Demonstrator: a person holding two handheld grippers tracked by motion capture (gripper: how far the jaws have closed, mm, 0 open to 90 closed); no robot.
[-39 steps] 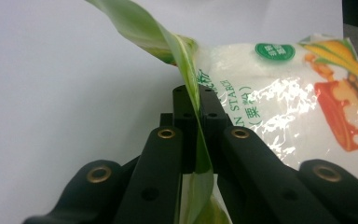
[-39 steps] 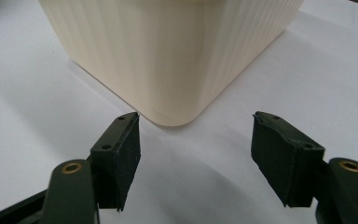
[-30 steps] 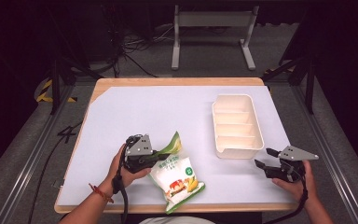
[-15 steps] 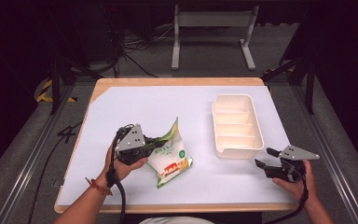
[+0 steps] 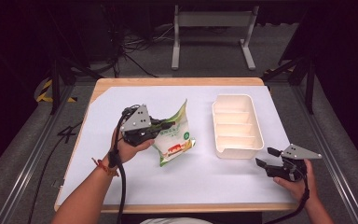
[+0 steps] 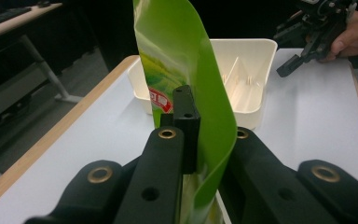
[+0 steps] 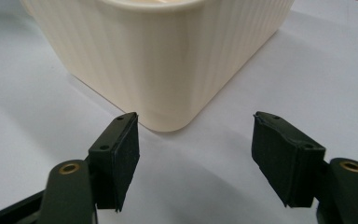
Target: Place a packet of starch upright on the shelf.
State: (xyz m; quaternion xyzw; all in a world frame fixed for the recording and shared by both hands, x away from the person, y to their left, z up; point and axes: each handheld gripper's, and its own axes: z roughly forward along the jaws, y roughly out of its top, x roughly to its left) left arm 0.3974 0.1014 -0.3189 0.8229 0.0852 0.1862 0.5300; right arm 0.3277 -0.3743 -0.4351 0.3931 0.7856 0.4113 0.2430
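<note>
Nearest to the person, the right gripper (image 5: 266,157) is resting low at the near right of the table (image 5: 121,186), and its jaws are standing wide apart with nothing between them. In the right gripper view the two black pads are pointing at the rounded corner of the cream tray (image 7: 168,60), which is just beyond them and not touching.

A bit farther in, on the left side, the left gripper (image 5: 164,126) is pinching a green snack bag (image 5: 175,133) — its jaws are closed tight on the bag's thin edge. The bag is hanging tilted above the white mat, near the tray's (image 5: 256,140) left wall but apart from it. In the left gripper view the green bag (image 6: 200,93) is standing up between the jaws, with the divided tray (image 6: 256,60) right behind it.

The grip is on a thin, slippery fold, so the bag could be sliding out if the hand is swinging fast. The bag is also looking wider than one slot in the tray — it might be catching on a divider or on the rim and tipping over the side.
</note>
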